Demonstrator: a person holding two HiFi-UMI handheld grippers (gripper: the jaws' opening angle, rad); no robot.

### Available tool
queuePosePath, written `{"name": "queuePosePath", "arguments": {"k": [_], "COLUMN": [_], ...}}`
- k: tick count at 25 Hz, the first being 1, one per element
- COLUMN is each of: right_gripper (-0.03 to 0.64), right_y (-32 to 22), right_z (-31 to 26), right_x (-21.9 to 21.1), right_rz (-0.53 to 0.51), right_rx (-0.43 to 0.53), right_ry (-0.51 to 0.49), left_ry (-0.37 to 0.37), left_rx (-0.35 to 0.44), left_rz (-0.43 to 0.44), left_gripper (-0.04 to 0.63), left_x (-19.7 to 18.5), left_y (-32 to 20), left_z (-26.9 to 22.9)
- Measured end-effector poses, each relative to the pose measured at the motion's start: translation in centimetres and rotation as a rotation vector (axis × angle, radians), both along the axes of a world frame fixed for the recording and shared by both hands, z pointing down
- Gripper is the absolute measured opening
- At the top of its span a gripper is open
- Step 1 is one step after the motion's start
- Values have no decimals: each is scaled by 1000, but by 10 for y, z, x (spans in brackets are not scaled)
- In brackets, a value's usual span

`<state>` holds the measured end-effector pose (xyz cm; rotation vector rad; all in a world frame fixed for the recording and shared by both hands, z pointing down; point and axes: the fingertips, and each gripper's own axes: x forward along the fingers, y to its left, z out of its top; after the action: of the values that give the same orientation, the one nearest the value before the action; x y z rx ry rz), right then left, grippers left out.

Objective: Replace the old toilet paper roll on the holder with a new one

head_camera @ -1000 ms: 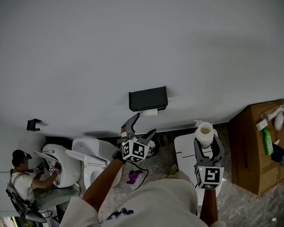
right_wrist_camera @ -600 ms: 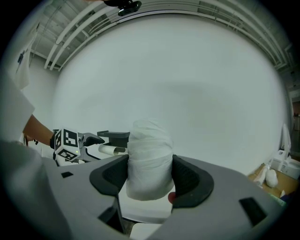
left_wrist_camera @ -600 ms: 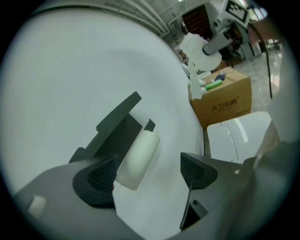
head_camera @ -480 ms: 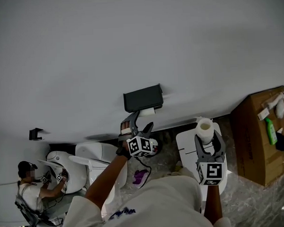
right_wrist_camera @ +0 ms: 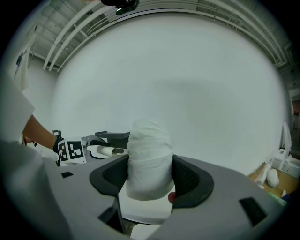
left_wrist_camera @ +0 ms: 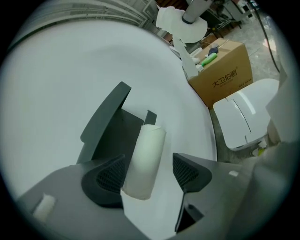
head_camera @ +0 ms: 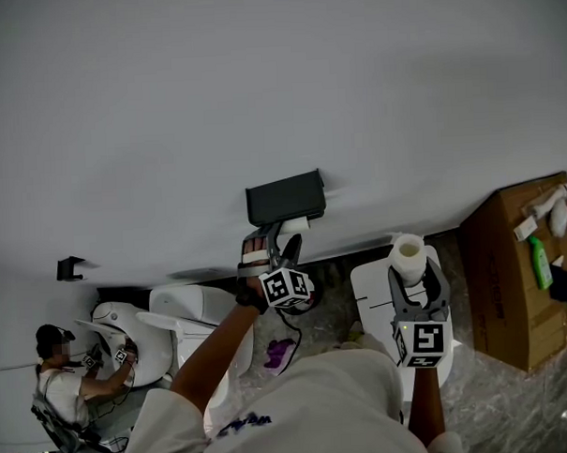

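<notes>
- Two jaws of the left gripper (left_wrist_camera: 147,171) stand apart around the old roll (left_wrist_camera: 146,154), a thin, nearly spent tube. They have just been closing with the tube between them. It lies close against the left pad, with a clear gap at the right pad, so I judge it not yet clamped.
- The tube's long axis runs nearly upright in the left gripper view, crosswise to the line along which the jaws shut, so they would close on its width. It sits just under the dark holder (left_wrist_camera: 108,126) on the wall (left_wrist_camera: 56,70).
- Of the two hands, the left is the one at the holder; in the head view the right hangs well apart, off to the right of it.
- The right gripper (right_wrist_camera: 150,176) is clamped on the new roll (right_wrist_camera: 150,154), which stands upright with both pads pressed into its sides.
- Hard to make out:
  - The bar that carries the tube is hidden behind the tube and the holder's cover.
  - Whether the left pad truly touches the tube cannot be told.
  - The tube's lower end is cut off by the gripper's body.
</notes>
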<state>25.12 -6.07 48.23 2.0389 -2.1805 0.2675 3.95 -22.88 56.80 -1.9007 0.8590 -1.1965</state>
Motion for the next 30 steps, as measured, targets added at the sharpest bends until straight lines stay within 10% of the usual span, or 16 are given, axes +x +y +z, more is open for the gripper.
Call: {"name": "queuePosePath", "arguments": {"k": [16,30], "right_gripper": [282,282], "right_y": [-8,-4], "right_z": [3,5], "right_x": [-8,-4], "right_rz": [-30,-15], "right_rx": [-7,-13], "right_ry": [-1,-2], "left_ry": [-242,-252], "left_rx": [242,247], "left_rz": [39,48], "left_gripper": [178,175], "left_x": [-5,1], "left_y": [-2,-2], "left_z": [-9,-10]}}
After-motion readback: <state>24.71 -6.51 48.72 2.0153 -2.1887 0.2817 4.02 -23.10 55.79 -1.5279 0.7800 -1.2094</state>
